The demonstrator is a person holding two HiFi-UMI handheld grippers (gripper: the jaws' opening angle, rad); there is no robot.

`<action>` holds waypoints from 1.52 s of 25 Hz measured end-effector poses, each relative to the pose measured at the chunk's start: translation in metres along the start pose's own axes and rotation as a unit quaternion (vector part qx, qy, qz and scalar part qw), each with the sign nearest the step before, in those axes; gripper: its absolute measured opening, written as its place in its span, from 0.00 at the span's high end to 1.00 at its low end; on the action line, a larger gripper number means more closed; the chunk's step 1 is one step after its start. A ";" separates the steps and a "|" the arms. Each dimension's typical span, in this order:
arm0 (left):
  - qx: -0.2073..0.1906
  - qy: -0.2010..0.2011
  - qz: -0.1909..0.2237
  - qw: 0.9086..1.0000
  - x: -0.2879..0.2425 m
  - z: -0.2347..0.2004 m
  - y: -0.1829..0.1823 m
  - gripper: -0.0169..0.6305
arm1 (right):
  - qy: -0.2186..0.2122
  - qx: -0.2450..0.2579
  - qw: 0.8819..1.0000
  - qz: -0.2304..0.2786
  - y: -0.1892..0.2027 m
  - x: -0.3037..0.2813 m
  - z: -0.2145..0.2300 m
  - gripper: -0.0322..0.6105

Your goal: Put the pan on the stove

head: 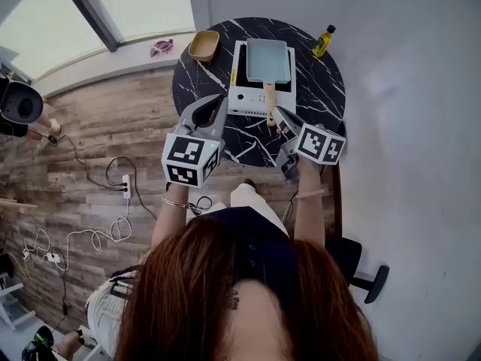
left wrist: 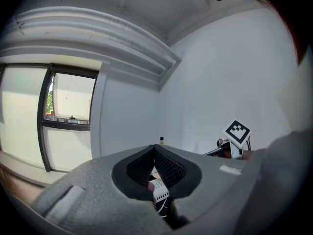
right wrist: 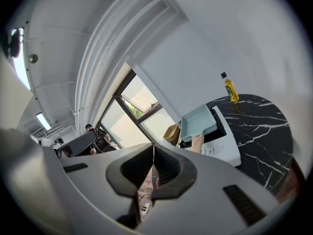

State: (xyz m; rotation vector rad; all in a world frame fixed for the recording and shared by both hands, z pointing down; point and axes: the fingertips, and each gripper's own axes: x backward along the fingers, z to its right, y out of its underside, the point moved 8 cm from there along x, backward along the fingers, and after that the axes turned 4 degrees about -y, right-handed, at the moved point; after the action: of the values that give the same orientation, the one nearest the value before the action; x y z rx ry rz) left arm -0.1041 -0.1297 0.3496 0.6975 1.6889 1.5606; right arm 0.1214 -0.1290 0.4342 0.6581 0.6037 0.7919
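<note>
The pan (head: 268,59) sits on the stove (head: 244,100), with its handle (head: 269,105) pointing back at you. Your right gripper (head: 279,115) is just beside that handle, nearer than your left gripper (head: 218,101). Both pairs of jaws are closed on nothing.

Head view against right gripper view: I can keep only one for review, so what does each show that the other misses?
Head view only: the left gripper, the person's hair, cables on the wooden floor. Right gripper view only: the right gripper's jaws meeting on nothing, and the ceiling. Both: the pan on the stove, the yellow bottle, the marble table.
</note>
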 end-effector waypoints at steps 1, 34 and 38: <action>-0.001 0.002 0.001 1.000 0.002 0.000 0.000 0.96 | 0.003 0.007 1.000 0.005 0.000 0.002 -0.003 0.93; -0.022 0.038 0.035 0.998 0.079 0.018 -0.010 0.96 | 0.053 0.200 0.975 0.082 0.032 0.061 -0.113 0.94; -0.024 0.039 0.043 0.998 0.090 0.020 -0.011 0.96 | 0.056 0.217 0.970 0.098 0.037 0.068 -0.126 0.94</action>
State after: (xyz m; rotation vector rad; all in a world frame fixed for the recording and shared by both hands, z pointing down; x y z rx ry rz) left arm -0.1399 -0.0479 0.3256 0.7015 1.6920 1.7022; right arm 0.0550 -0.0172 0.3632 1.0916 0.8350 0.8944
